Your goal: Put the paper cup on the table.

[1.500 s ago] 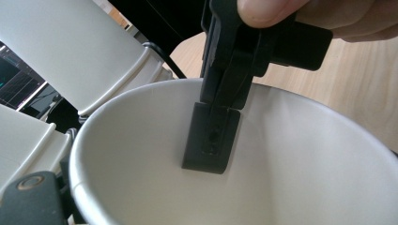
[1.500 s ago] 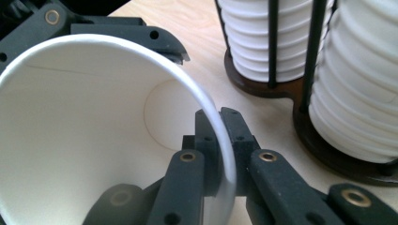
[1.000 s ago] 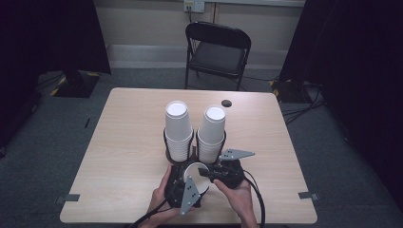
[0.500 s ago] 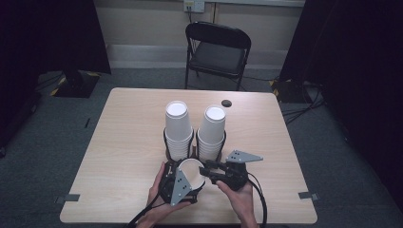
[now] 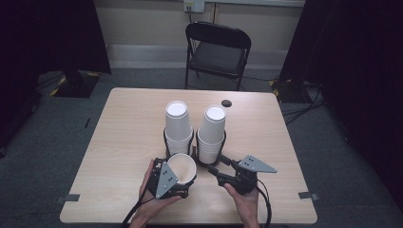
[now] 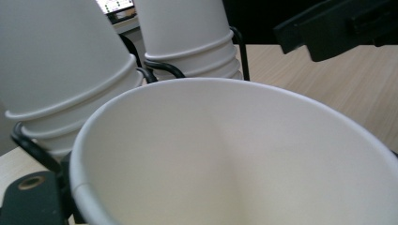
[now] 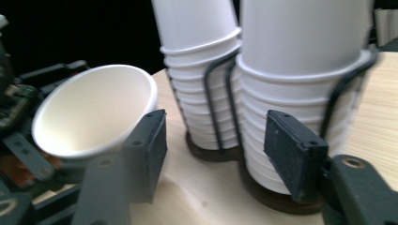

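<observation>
White paper cup (image 5: 181, 167), light and crushable, sits clamped in left hand-held gripper (image 5: 172, 179); right hand-held gripper (image 5: 215, 166) gapes empty

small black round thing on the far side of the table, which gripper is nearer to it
Right. The right gripper sits at the base of the right stack of white paper cups, below the small black round object; the left gripper, holding a single white paper cup, is farther left.

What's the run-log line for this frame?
left hand-held gripper: shut on loose paper cup | right hand-held gripper: open, by right cup stack | left cup stack: in holder
</observation>
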Tool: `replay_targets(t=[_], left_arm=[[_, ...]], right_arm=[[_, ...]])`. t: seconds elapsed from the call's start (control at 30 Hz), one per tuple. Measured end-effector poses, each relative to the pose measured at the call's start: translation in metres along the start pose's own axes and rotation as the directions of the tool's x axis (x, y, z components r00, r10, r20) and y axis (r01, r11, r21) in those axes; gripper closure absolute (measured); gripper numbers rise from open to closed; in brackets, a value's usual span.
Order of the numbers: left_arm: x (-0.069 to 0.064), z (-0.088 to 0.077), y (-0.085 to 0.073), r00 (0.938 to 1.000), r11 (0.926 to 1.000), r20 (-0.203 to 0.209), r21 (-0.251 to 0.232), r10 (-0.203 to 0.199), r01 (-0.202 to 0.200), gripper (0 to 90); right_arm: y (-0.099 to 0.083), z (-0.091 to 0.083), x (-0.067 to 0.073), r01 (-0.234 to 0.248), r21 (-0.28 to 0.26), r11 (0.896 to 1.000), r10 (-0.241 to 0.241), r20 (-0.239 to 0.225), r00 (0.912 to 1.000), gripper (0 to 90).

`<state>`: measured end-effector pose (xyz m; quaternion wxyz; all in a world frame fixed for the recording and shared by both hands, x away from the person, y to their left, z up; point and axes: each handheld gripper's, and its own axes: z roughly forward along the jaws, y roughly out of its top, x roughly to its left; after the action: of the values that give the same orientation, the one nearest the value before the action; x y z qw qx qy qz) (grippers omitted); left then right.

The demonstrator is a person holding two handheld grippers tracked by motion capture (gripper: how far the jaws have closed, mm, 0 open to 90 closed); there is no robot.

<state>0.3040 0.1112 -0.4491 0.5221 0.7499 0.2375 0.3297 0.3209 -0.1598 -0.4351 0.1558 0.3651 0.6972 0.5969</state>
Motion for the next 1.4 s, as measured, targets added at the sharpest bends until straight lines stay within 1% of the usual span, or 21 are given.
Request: replay_targets(t=[0.13, 0.23, 0.27, 0.3, 0.33, 0.37, 0.43, 0.47, 0.67, 0.7, 0.73, 0.77, 0.9, 0.97, 1.07, 1.13, 1.17, 1.23, 1.27, 1.33, 1.4], left_arm=[[0.005, -0.003, 0.001, 0.9999, 1.0, 0.014, -0.002, -0.006, 0.006, 10.2], [0.007, -0.005, 0.001, 1.0, 1.0, 0.003, -0.001, 0.0, 0.0, 10.1], [0.007, -0.005, 0.001, 1.0, 0.9999, 0.004, -0.009, -0.008, 0.008, 10.1], [0.009, -0.007, 0.001, 0.9999, 1.0, -0.016, -0.002, 0.002, -0.002, 10.1], [0.009, -0.007, 0.001, 0.9999, 1.0, -0.016, -0.002, 0.002, -0.002, 10.1], [0.01, -0.008, 0.0, 0.9998, 0.9999, -0.02, -0.005, -0.009, 0.009, 10.1], [0.014, -0.009, -0.001, 0.9995, 0.9997, -0.017, -0.009, -0.024, 0.024, 10.0], [0.016, -0.01, -0.002, 0.9995, 0.9996, -0.018, -0.002, -0.027, 0.027, 10.0], [0.031, -0.014, -0.007, 0.9959, 0.9963, -0.032, -0.014, -0.085, 0.085, 9.9], [0.033, -0.014, -0.007, 0.9953, 0.9961, -0.041, -0.014, -0.088, 0.088, 9.8], [0.036, -0.014, -0.006, 0.993, 0.9949, -0.063, -0.016, -0.101, 0.1, 9.8], [0.039, -0.015, -0.006, 0.9914, 0.993, -0.06, -0.026, -0.116, 0.115, 9.8], [0.047, -0.019, -0.003, 0.9902, 0.9933, -0.082, -0.032, -0.114, 0.111, 9.6], [0.053, -0.021, -0.001, 0.9884, 0.9915, -0.084, -0.043, -0.126, 0.123, 9.6], [0.063, -0.023, -0.001, 0.9861, 0.9896, -0.089, -0.045, -0.141, 0.137, 9.6], [0.069, -0.024, -0.002, 0.9815, 0.9878, -0.115, -0.042, -0.154, 0.15, 9.6], [0.073, -0.023, -0.003, 0.9797, 0.9865, -0.118, -0.042, -0.162, 0.158, 9.6], [0.082, -0.022, -0.004, 0.9671, 0.9749, -0.125, -0.048, -0.222, 0.217, 9.6], [0.085, -0.022, -0.005, 0.9639, 0.9729, -0.133, -0.048, -0.231, 0.226, 9.6], [0.091, -0.021, -0.007, 0.9615, 0.9723, -0.145, -0.045, -0.234, 0.229, 9.6], [0.097, -0.021, -0.007, 0.958, 0.9709, -0.158, -0.046, -0.24, 0.235, 9.6]], right_arm=[[-0.003, -0.006, -0.004, 0.01, -0.023, 1.0, -0.009, 0.036, 0.9993, 35.4], [-0.007, -0.012, -0.007, 0.008, -0.049, 0.999, -0.004, 0.062, 0.998, 33.9], [-0.007, -0.012, -0.007, 0.008, -0.049, 0.999, -0.004, 0.062, 0.998, 33.9], [-0.01, -0.015, -0.009, 0.009, -0.058, 0.998, -0.004, 0.087, 0.9962, 33.5], [-0.01, -0.015, -0.009, 0.009, -0.058, 0.998, -0.004, 0.087, 0.9962, 33.5], [-0.011, -0.016, -0.009, 0.009, -0.059, 0.998, -0.003, 0.093, 0.9957, 33.5], [-0.017, -0.021, -0.013, -0.018, -0.067, 0.998, 0.025, 0.108, 0.9939, 33.5], [-0.017, -0.021, -0.013, -0.018, -0.067, 0.998, 0.025, 0.108, 0.9939, 33.5], [-0.027, -0.029, -0.018, -0.002, -0.099, 0.995, 0.022, 0.196, 0.9805, 28.6], [-0.029, -0.03, -0.019, 0.003, -0.097, 0.995, 0.017, 0.206, 0.9784, 28.7], [-0.03, -0.03, -0.02, 0.003, -0.097, 0.995, 0.018, 0.207, 0.9781, 28.6], [-0.032, -0.031, -0.021, 0.011, -0.096, 0.995, 0.01, 0.214, 0.9768, 27.7], [-0.039, -0.029, -0.022, 0.019, -0.085, 0.996, 0.001, 0.233, 0.9725, 22.8], [-0.042, -0.029, -0.024, 0.016, -0.084, 0.996, 0.004, 0.231, 0.9729, 22.5], [-0.046, -0.03, -0.026, 0.019, -0.089, 0.996, 0.004, 0.256, 0.9667, 22.5], [-0.048, -0.031, -0.028, 0.015, -0.089, 0.996, 0.009, 0.264, 0.9645, 22.5], [-0.048, -0.032, -0.029, 0.014, -0.086, 0.996, 0.01, 0.27, 0.9627, 22.6], [-0.05, -0.032, -0.03, 0.022, -0.079, 0.997, 0.0, 0.262, 0.965, 22.6], [-0.051, -0.032, -0.03, 0.024, -0.079, 0.997, -0.002, 0.264, 0.9646, 22.6], [-0.052, -0.032, -0.031, 0.029, -0.083, 0.996, -0.005, 0.273, 0.962, 22.6], [-0.054, -0.032, -0.033, 0.032, -0.082, 0.996, -0.006, 0.292, 0.9563, 22.6]])
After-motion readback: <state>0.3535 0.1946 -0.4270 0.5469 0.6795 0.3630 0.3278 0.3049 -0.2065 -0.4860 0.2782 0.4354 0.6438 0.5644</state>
